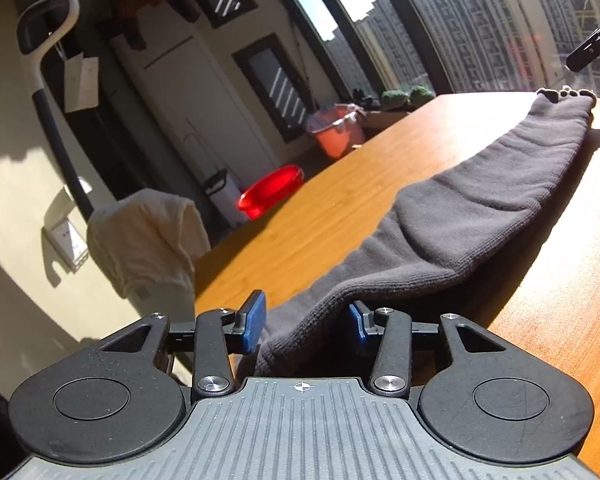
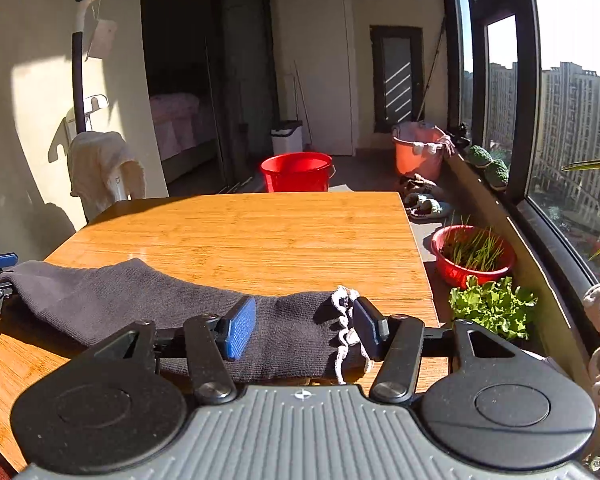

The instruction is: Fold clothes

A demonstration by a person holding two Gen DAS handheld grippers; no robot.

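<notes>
Sock (image 2: 112,300): dark grey, stretched flat along the near edge of the wooden table (image 2: 260,232).
Left gripper (image 1: 306,322): spread wide, cuff end lying between the 2 blue pads, unpinched.
Right gripper (image 2: 304,326): jaws apart, straddling the toe end, no squeeze visible.
Left view only: cuff ribbing up close, toe tips far off.
Right view only: pale toe tips (image 2: 346,320), red bucket (image 2: 296,172), potted greens (image 2: 492,306).
</notes>
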